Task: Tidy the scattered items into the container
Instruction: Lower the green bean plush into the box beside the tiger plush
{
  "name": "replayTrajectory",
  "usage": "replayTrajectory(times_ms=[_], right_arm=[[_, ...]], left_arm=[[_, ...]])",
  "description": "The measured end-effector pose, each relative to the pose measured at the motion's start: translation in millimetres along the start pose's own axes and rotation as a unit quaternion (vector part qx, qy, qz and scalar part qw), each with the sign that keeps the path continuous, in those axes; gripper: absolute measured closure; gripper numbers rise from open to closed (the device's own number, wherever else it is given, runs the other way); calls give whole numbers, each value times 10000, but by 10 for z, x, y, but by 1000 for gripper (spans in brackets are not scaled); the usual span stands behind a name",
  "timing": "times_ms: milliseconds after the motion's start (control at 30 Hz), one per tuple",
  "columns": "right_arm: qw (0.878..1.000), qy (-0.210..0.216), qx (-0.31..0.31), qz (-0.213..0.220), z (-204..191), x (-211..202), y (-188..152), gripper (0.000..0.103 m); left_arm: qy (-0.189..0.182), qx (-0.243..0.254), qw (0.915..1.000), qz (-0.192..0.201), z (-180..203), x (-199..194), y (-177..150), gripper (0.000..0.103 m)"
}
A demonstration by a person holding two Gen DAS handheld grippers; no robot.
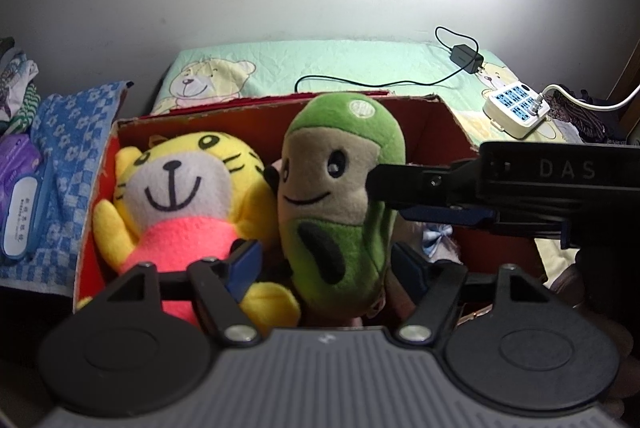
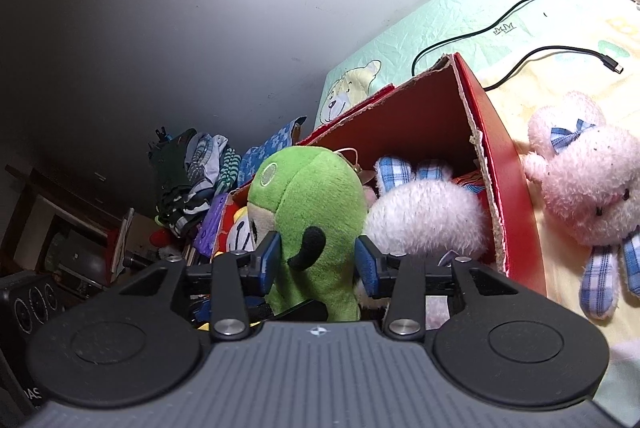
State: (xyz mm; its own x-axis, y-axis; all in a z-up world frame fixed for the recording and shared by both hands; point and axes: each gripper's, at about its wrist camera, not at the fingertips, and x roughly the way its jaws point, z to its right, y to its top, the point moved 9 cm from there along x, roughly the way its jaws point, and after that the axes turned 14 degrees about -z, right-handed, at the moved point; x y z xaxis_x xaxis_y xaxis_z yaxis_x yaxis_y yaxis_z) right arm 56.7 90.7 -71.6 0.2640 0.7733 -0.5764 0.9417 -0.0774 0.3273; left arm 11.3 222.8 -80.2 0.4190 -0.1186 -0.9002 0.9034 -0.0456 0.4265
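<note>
A red cardboard box (image 1: 448, 116) (image 2: 500, 132) stands on the bed. Inside it are a yellow tiger plush (image 1: 180, 188), a green bean-shaped plush (image 1: 340, 188) (image 2: 312, 196) standing upright, and a pink bunny plush (image 2: 428, 216). My right gripper (image 2: 318, 264) has its blue pads on both sides of the green plush, pressing its sides; it reaches in from the right in the left wrist view (image 1: 440, 200). My left gripper (image 1: 328, 268) is open, its pads wide either side of the green plush's base. A second pink bunny (image 2: 592, 204) lies outside the box on the bed.
A black charger and cable (image 1: 464, 58) and a white power strip (image 1: 514, 106) lie on the bear-print sheet (image 1: 320, 64) behind the box. A blue towel (image 1: 68, 148) with a purple pack (image 1: 18, 188) lies left of the box. Piled clothes (image 2: 192, 180) are beyond it.
</note>
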Motion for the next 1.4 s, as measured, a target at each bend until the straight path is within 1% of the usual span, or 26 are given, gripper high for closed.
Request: replayTrajectory(times_ms=[400,600,800,933,1100,1400], right_arm=[[9996,-191,-212,70,-67,-63,-23,59],[9991,-264,-262,204,-74,-155,-21,59],[9990,-260,-196,292,-51,-234,-52,59],[9988,-311,-153,339,-42,-277,-85,59],[9984,-402,-130,374,-47,-312,-143,59],[9969,-562,-289,464,-92,-365,-241,59]], left_arm=[[-37,-36,10000,-6,-1,9,-7,27],[-135,-31,9999,41,13,-22,-10,22],[-51,5,10000,58,45,-50,-30,20],[64,-17,10000,74,43,-70,-49,18],[187,-80,9998,50,27,-87,-80,17],[382,-157,9991,68,46,-173,-162,16]])
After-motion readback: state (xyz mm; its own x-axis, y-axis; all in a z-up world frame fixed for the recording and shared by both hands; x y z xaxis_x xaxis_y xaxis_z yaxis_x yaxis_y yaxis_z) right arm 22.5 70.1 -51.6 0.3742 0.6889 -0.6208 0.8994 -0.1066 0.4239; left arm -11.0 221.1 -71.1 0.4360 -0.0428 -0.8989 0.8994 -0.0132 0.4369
